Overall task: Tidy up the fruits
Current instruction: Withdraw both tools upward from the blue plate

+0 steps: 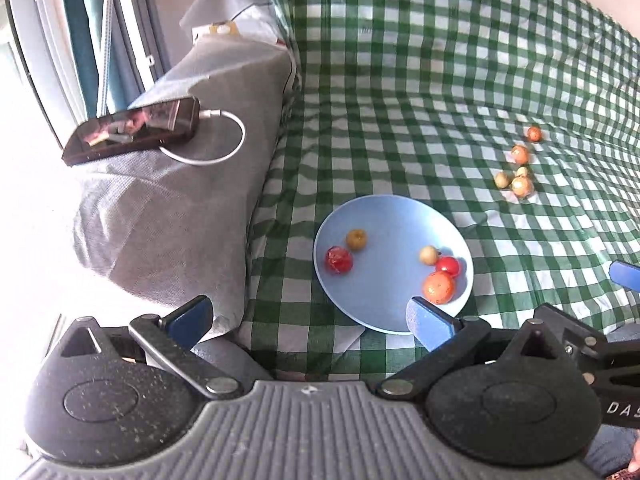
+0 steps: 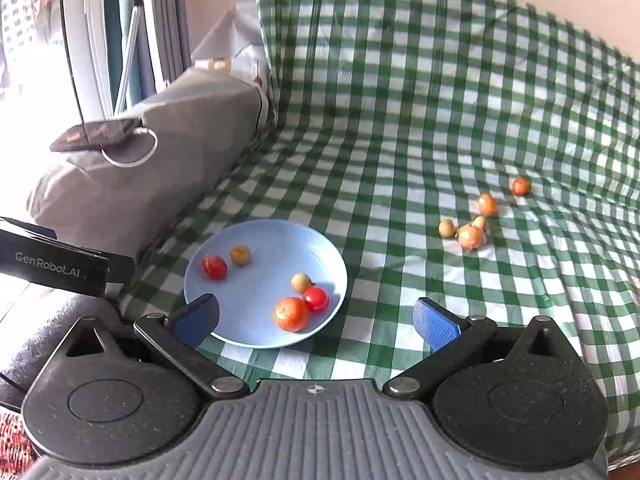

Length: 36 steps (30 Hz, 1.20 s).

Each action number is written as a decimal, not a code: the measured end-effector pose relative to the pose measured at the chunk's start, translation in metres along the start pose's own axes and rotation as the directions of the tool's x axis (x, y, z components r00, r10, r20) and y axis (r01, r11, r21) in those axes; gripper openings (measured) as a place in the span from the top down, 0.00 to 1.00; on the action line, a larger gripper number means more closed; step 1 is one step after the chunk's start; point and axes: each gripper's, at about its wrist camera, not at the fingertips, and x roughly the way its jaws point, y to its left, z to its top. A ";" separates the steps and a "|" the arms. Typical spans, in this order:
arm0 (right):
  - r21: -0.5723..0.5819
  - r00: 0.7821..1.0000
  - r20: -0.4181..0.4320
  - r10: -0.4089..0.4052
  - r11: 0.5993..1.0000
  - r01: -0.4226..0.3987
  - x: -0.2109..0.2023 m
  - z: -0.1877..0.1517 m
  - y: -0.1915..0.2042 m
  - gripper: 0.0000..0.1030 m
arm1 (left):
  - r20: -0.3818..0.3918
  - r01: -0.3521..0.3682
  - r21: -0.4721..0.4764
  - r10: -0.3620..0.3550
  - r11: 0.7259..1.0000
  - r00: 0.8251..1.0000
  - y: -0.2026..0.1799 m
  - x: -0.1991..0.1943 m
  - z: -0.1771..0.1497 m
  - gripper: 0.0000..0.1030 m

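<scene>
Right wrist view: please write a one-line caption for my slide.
Open right gripper above a blue plate holding five fruits, with five more fruits loose on the green checked cloth.

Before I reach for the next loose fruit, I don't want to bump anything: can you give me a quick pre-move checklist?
1. Left tongs open and holding nothing: ok.
2. Right tongs open and holding nothing: ok.
3. Blue plate has bare room for more: ok; five fruits are in it.
4. Loose fruits in view on the checked cloth, to the plate's right: ok, five of them.
5. Loose fruits set apart enough for a clean grip: not ok; three are bunched together.
6. Fruit firmness: cannot tell.
</scene>
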 end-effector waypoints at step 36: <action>0.152 0.998 -0.003 -0.055 0.987 0.055 -0.004 -0.007 -0.037 0.01 | -0.024 0.016 0.051 -0.015 0.999 1.000 -0.022 0.006 0.009 0.00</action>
